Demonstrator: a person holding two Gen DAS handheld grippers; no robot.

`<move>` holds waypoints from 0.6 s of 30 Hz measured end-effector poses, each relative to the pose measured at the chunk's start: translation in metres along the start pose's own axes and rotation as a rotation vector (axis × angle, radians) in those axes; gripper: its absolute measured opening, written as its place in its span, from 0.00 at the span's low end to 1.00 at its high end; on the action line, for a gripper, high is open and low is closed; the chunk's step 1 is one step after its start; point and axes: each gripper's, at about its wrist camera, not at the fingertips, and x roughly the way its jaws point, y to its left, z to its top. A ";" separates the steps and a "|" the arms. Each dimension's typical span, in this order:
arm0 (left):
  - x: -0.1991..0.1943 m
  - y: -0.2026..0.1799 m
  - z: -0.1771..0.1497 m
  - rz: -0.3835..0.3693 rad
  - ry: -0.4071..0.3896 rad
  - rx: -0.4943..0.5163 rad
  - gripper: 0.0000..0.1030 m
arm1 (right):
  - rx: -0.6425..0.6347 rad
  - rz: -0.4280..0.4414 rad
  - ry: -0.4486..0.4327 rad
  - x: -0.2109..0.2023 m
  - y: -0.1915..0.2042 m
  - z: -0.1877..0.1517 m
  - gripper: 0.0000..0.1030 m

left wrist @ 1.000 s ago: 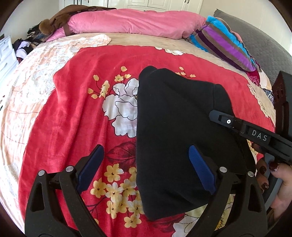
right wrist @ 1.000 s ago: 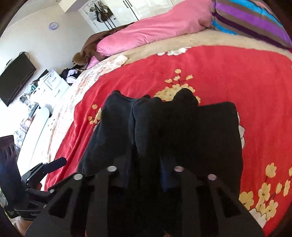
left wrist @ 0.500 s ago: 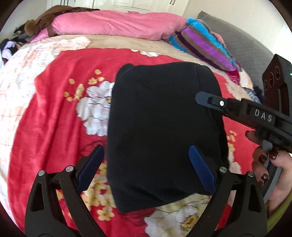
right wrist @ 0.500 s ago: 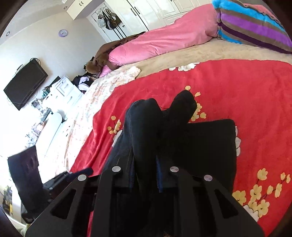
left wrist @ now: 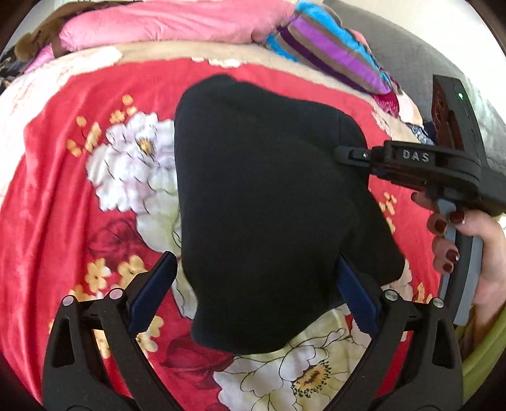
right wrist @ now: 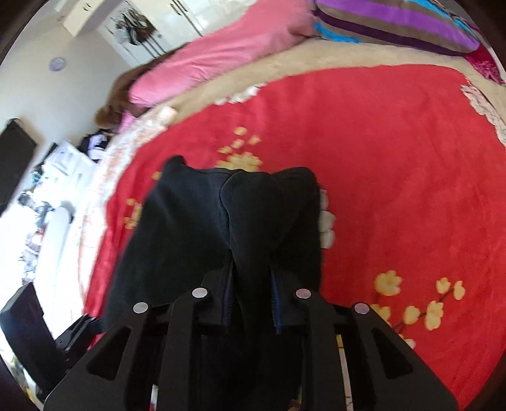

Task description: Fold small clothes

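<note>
- Compared with a second ago, the black garment (left wrist: 265, 202) fills a lot more of the middle of the left wrist view, and the white flower print has slid further to its left. In the right wrist view the bunched fold has gone from two humps to one rounded flap over a flatter layer.
- Garment's lying on the red floral blanket (left wrist: 57, 196), roughly centre frame in the left wrist view, with its lower edge reaching down between the two blue-padded fingers.
- Left gripper (left wrist: 253, 294) has its jaws spread wide, one finger on each side of the garment's lower end. Can't see either pad pressing the cloth.
- Right gripper (right wrist: 251, 294) is pinched on a fold of the garment, cloth bulging up between the narrow jaws, and they're easing open a touch right now.
- Over in the left wrist view that same gripper comes in from the right edge, its tip against the garment's right side, with a hand (left wrist: 465, 243) with dark red nails wrapped round the handle.
- Pink pillow (left wrist: 164, 25) runs along the top of the frame, striped pillow (left wrist: 329, 50) at upper right.
- Whole right wrist view is a bit blurry.
</note>
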 end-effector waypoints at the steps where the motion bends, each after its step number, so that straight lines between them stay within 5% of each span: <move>1: 0.002 0.000 -0.001 0.003 0.004 0.001 0.89 | 0.005 -0.012 0.005 0.003 -0.002 -0.002 0.22; 6: 0.009 0.000 -0.006 0.002 0.024 0.005 0.89 | -0.014 -0.067 -0.004 0.009 -0.004 -0.007 0.35; 18: -0.030 0.017 0.005 0.027 -0.046 -0.015 0.90 | 0.026 0.105 -0.073 -0.058 -0.006 -0.023 0.53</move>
